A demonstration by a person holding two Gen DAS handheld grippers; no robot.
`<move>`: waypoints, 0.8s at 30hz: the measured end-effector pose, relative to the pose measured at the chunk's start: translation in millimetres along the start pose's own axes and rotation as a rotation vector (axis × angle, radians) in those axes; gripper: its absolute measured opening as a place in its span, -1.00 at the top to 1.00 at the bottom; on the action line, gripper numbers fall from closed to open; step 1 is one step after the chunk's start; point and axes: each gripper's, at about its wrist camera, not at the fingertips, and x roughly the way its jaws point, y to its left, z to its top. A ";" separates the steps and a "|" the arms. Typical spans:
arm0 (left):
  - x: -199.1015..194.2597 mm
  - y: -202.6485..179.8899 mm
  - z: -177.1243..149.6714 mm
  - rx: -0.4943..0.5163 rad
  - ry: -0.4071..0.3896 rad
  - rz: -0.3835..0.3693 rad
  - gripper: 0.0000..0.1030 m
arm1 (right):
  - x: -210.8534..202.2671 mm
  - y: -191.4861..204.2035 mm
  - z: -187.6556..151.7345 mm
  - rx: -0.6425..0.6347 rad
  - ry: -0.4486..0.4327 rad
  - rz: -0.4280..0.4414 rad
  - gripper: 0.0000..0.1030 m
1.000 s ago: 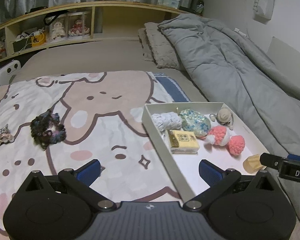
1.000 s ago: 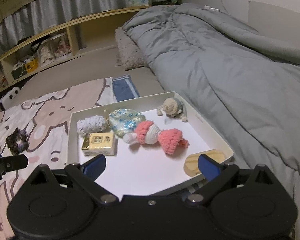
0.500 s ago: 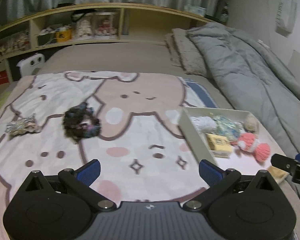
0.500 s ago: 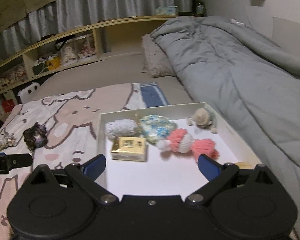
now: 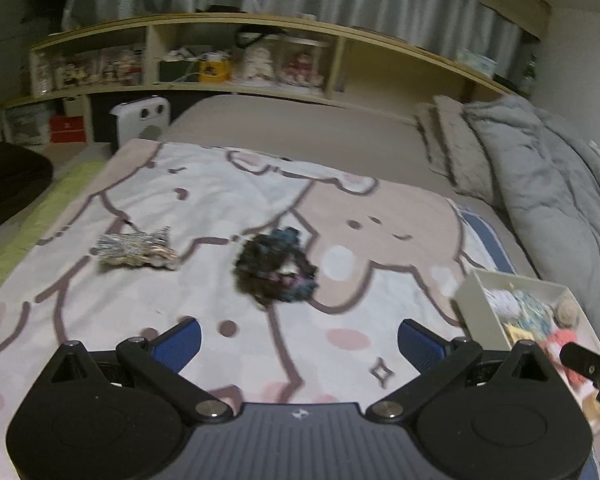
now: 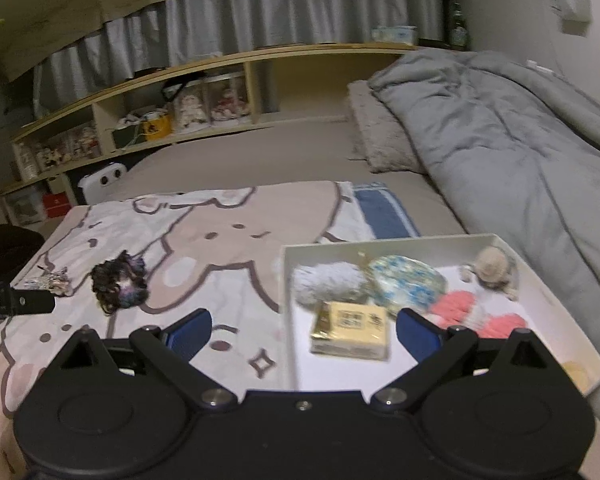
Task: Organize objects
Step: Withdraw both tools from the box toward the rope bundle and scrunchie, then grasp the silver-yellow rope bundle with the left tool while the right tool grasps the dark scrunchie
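A dark multicoloured scrunchie point(image 5: 275, 271) lies on the cartoon blanket point(image 5: 204, 208), straight ahead of my open left gripper point(image 5: 298, 344). To its left rests a silvery hair bow point(image 5: 136, 249). The white tray point(image 6: 287, 280) holds a white fuzzy scrunchie point(image 6: 327, 283), a blue floral pouch point(image 6: 407, 280), a yellow box point(image 6: 352, 330), a pink crochet toy point(image 6: 476, 314) and a beige plush point(image 6: 494, 266). My right gripper point(image 6: 304, 334) is open over the tray's left wall, nothing between its fingers. The scrunchie point(image 6: 119, 282) and bow point(image 6: 50, 282) also show far left in the right wrist view.
A grey duvet point(image 6: 520, 140) covers the bed's right side, with a fuzzy pillow point(image 6: 384, 136) beside it. A wooden shelf point(image 5: 236, 64) with dolls and boxes runs along the back. A white heater point(image 5: 142, 120) stands past the bed's far left edge.
My left gripper has swung left, so the scrunchie and bow are now ahead of it and the tray has slid to the right edge. The right gripper has also shifted left.
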 end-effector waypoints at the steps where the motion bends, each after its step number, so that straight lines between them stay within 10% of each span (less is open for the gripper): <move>1: 0.7 4.7 2.0 -0.008 -0.004 0.010 -1.00 | 3.6 5.2 1.0 -0.010 0.003 0.003 -0.94; 24: 58.2 115.4 26.3 -0.119 -0.002 0.238 -1.00 | 120.2 116.1 24.2 -0.018 0.076 0.208 -1.00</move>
